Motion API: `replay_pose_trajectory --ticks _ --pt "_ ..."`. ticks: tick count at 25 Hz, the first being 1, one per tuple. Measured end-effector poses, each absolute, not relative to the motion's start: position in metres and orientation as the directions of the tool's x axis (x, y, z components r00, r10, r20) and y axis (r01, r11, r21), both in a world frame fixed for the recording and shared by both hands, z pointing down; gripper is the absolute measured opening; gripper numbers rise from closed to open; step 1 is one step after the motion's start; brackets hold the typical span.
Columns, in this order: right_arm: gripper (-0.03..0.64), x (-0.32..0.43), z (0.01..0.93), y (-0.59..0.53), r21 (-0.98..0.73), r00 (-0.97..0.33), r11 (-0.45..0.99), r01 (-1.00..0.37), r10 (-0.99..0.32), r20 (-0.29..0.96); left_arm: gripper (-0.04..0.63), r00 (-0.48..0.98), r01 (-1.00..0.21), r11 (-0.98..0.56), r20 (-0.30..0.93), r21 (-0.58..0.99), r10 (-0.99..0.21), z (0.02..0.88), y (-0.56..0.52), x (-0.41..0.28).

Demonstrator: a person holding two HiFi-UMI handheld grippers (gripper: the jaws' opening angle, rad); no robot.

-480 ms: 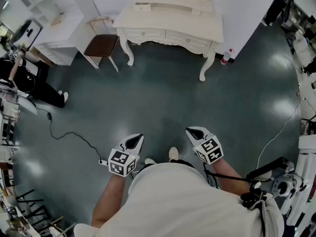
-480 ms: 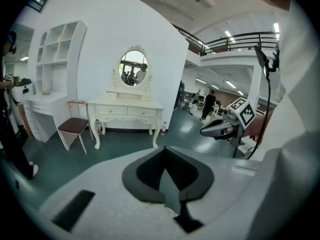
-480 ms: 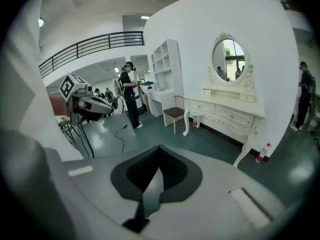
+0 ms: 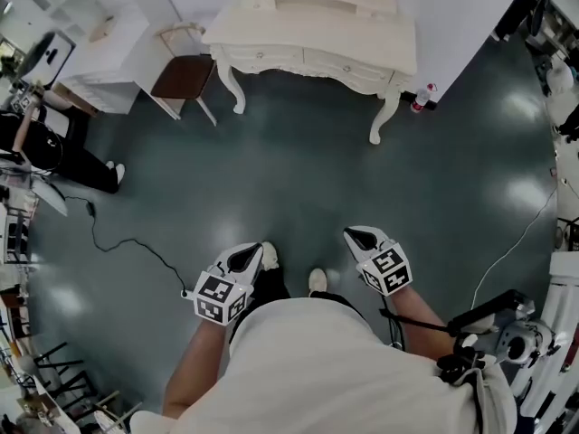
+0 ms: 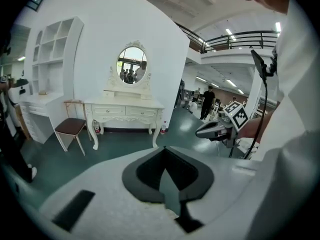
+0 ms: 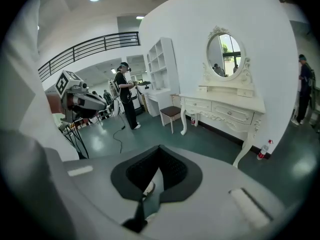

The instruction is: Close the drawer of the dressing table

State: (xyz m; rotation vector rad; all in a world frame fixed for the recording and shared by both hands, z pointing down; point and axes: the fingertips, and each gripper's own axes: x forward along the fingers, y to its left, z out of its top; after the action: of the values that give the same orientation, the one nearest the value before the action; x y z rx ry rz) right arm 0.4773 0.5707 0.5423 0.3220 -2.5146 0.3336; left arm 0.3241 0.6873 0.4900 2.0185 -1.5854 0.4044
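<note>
The white dressing table (image 4: 317,39) stands against the far wall, several steps ahead across the green floor. Its two front drawers (image 4: 303,61) look flush from here. It also shows in the left gripper view as the dressing table (image 5: 125,111) under an oval mirror (image 5: 132,65), and in the right gripper view as the dressing table (image 6: 225,109). My left gripper (image 4: 247,258) and right gripper (image 4: 360,239) are held low in front of my body, pointing toward the table. Both are shut and hold nothing. The left gripper (image 5: 166,164) and the right gripper (image 6: 157,166) show their jaws together.
A brown-seated chair (image 4: 185,78) stands left of the table beside a white shelf desk (image 4: 99,52). A bottle (image 4: 421,98) sits by the table's right leg. A person in black (image 4: 41,143) stands at the left, with a cable (image 4: 136,247) on the floor. Equipment (image 4: 507,333) is at the right.
My left foot has stepped forward past the left gripper. Both grippers stay shut and keep about the same place in the view.
</note>
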Motion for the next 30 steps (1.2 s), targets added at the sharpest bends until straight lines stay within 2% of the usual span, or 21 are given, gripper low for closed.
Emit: replay_pose_trajectory --ticks 4,9,12,14,19,30 --pt "0.000 0.433 0.569 0.507 -0.212 -0.813 0.924 -0.317 -0.150 0.562 0.003 0.292 -0.952 -0.189 0.531 0.241 -0.796 0.517 0.613 0.284" --pt "0.003 0.369 0.560 0.460 -0.158 -0.792 0.916 -0.369 -0.221 0.569 0.003 0.333 -0.938 -0.230 0.487 0.261 -0.807 0.519 0.548 0.215" --pt "0.049 0.314 0.538 0.432 -0.143 -0.788 0.909 -0.390 -0.250 0.562 0.003 0.358 -0.930 -0.262 0.479 0.257 -0.802 0.507 0.511 0.162" --pt "0.049 0.275 0.522 0.412 -0.114 -0.781 0.911 -0.397 -0.270 0.564 0.003 0.378 -0.924 -0.292 0.470 0.248 -0.797 0.496 0.488 0.124" --pt "0.002 0.202 0.501 0.376 -0.121 -0.772 0.890 -0.440 -0.307 0.556 0.003 0.392 -0.920 -0.333 0.489 0.208 -0.779 0.492 0.443 0.040" --pt "0.002 0.139 0.527 0.285 -0.126 -0.743 0.888 -0.443 -0.284 0.606 0.003 0.374 -0.926 -0.287 0.477 0.247 -0.795 0.519 0.345 -0.032"
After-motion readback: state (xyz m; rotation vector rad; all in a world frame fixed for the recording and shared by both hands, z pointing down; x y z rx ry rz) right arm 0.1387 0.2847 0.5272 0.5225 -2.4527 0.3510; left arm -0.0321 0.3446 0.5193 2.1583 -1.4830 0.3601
